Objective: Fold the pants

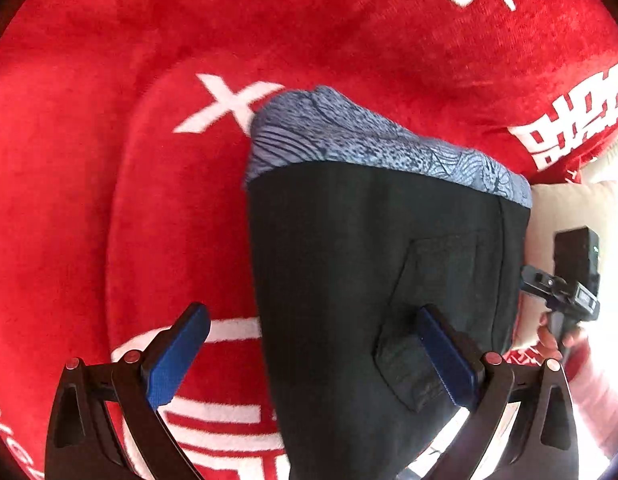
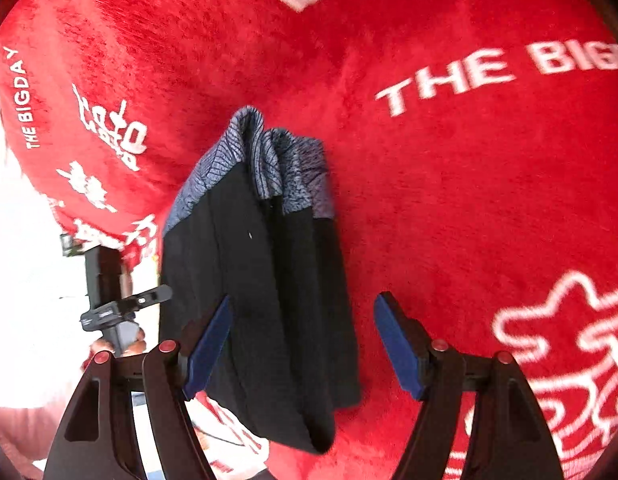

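The black pants [image 1: 349,272] with a blue-grey patterned waistband [image 1: 349,136] lie folded into a compact stack on a red plush blanket [image 1: 109,160]. A back pocket faces up. My left gripper [image 1: 315,356] is open over the stack's near left edge; its right finger rests over the pocket. In the right wrist view the folded pants [image 2: 261,280] lie with the waistband [image 2: 265,160] at the far end. My right gripper [image 2: 303,344] is open and straddles the stack's near right part, holding nothing. The other gripper [image 2: 109,300] shows at the left there.
The red blanket [image 2: 469,180] carries white lettering and drawings and rises in soft folds around the pants. A cream cushion [image 1: 569,216] lies at the right edge of the left wrist view, with the right gripper's body [image 1: 569,280] and the person's hand in front of it.
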`<state>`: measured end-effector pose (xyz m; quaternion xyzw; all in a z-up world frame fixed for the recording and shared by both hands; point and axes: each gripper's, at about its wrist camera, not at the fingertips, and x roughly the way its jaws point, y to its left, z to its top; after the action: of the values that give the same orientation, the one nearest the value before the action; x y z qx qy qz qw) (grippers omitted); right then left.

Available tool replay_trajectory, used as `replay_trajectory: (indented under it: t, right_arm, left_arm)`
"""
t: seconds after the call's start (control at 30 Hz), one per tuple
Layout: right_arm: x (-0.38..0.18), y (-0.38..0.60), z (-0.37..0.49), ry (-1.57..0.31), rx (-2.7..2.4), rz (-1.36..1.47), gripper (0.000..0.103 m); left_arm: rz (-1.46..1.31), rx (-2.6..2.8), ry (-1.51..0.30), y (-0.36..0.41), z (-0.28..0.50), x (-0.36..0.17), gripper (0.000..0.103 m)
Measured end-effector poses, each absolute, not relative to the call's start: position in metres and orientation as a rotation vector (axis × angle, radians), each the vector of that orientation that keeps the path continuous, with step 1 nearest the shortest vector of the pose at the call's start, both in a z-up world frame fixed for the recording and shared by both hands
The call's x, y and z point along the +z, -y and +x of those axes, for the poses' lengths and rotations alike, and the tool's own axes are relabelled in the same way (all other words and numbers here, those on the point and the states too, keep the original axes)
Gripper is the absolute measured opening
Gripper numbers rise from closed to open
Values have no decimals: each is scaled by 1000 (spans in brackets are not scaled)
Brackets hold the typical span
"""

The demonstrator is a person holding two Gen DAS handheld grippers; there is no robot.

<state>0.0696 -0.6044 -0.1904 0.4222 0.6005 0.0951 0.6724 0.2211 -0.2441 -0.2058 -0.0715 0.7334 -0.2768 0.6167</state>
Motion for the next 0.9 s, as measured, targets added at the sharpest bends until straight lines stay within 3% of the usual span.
replay_trajectory:
  t: [0.37,0.4,0.43,0.53,0.63,0.73,0.9]
  right_arm:
    - [-215,593,86,-1364,367,1023,76]
    - [-214,594,85,-1370,360,1028,75]
    - [-214,592,86,-1376,351,1032,72]
    - [-210,591,83,-1376,318,1053,57]
    - [-203,589,80,-1356,297,1056,48]
    - [-196,587,78,-1333,280,1075,44]
    - [-183,585,73,-1310,288,1123,43]
  left_arm:
    - [-166,-664,-1674,273,223,-215,103]
    - [-162,-663,-1662,275,222,-213,99]
    - [-167,-669,-1654,277,221,-211,88]
    - [-164,-676,-1622,281,217,-200,79]
    - [-166,-670,-1595,280,215,-192,70]
    - [-193,-669,-1575,272,215,-182,63]
    - [-189,-693,-1552,270,207,-165,63]
